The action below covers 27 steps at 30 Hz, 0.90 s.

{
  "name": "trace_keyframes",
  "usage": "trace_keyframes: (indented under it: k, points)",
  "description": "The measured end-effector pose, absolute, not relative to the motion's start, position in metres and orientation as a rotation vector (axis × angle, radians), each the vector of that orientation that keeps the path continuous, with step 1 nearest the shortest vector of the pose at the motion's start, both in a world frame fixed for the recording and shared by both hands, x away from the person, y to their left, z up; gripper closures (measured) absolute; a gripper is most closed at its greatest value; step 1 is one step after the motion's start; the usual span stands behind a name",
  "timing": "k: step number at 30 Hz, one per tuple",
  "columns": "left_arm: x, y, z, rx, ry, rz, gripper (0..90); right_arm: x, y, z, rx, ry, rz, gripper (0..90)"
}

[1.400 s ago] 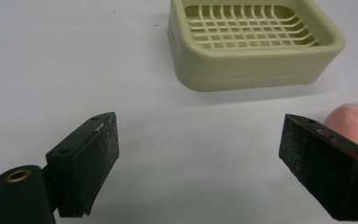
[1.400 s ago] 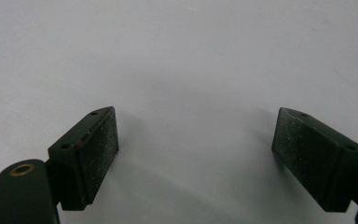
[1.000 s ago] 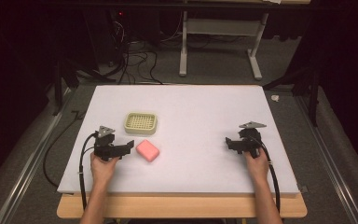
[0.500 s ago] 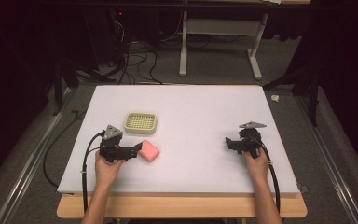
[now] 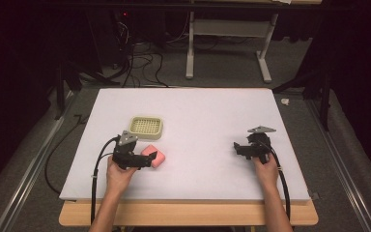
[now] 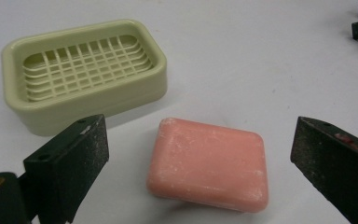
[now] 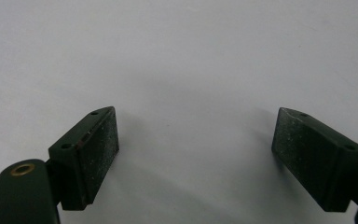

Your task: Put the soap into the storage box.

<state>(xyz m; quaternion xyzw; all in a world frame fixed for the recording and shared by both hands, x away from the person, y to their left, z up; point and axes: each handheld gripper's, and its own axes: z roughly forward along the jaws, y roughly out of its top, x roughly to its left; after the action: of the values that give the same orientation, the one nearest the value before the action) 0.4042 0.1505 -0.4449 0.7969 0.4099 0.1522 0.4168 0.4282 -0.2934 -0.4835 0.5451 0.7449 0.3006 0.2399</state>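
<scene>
In the high view, lower left of frame, the left tool [image 5: 147, 160] reaches the pink soap [image 5: 154, 155] on the white bench [image 5: 207, 121], below the green soap dish [image 5: 146, 127]. In the left gripper view, its jaws have just been opening, soap lying untouched between them. In the right gripper view, the right tool [image 7: 196, 144] stands apart over bare bench.

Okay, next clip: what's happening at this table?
A person holds a two-jaw gripper in each hand over a white table. The left gripper is at a pink bar of soap; its jaws have just been opening and stand either side of the bar without touching it. A pale green soap dish sits empty just beyond. The right gripper is open above bare table, holding nothing.
</scene>
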Motion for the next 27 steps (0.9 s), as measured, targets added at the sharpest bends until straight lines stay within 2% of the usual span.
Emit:
trace_keyframes:
  k: [27]
  points:
    - [0.416, 0.129, -0.471, 2.145, 1.016, 0.374, 1.6, 0.428, -0.294, -0.484, 1.495, 2.039, 0.824, 15.4]
